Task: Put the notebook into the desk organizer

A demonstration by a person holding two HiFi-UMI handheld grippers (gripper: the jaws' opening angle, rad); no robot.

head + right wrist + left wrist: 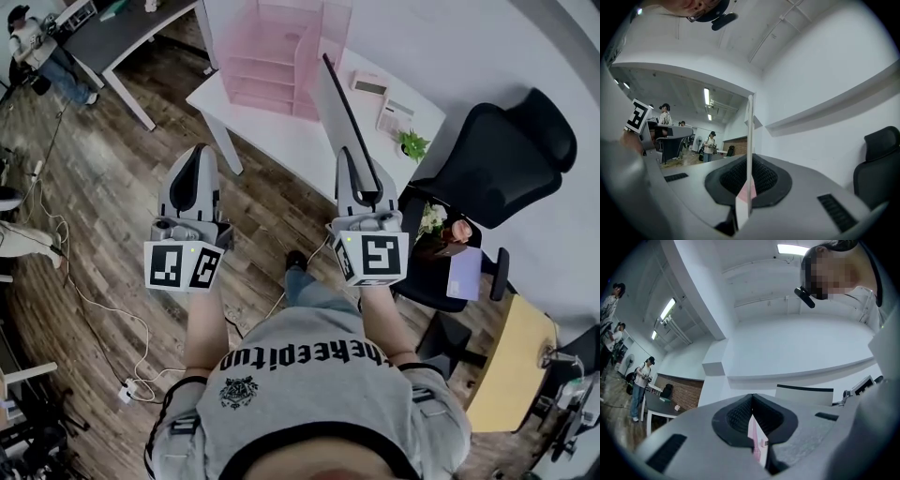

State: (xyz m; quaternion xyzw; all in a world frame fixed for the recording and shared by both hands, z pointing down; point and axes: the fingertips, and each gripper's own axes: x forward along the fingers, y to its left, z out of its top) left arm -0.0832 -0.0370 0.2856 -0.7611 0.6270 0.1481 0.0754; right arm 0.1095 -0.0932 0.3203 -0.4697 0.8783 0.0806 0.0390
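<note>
A pink see-through desk organizer (281,56) stands on the white table (281,136) ahead of me. The notebook (343,112) is thin and grey. It stands on edge in my right gripper (351,157), which is shut on its lower end, and it reaches out over the table just right of the organizer. In the right gripper view the notebook (750,126) rises as a narrow strip from between the pads of that gripper (749,161). My left gripper (197,152) hovers over the wood floor, short of the table and left of the notebook. Its pads (740,416) meet at the tip, with nothing held.
A black office chair (487,159) stands right of the table. On the table's right end are a small potted plant (412,143) and a white device (394,114). A cable (94,300) trails over the floor. People (37,47) stand by a dark desk (122,33) at the far left.
</note>
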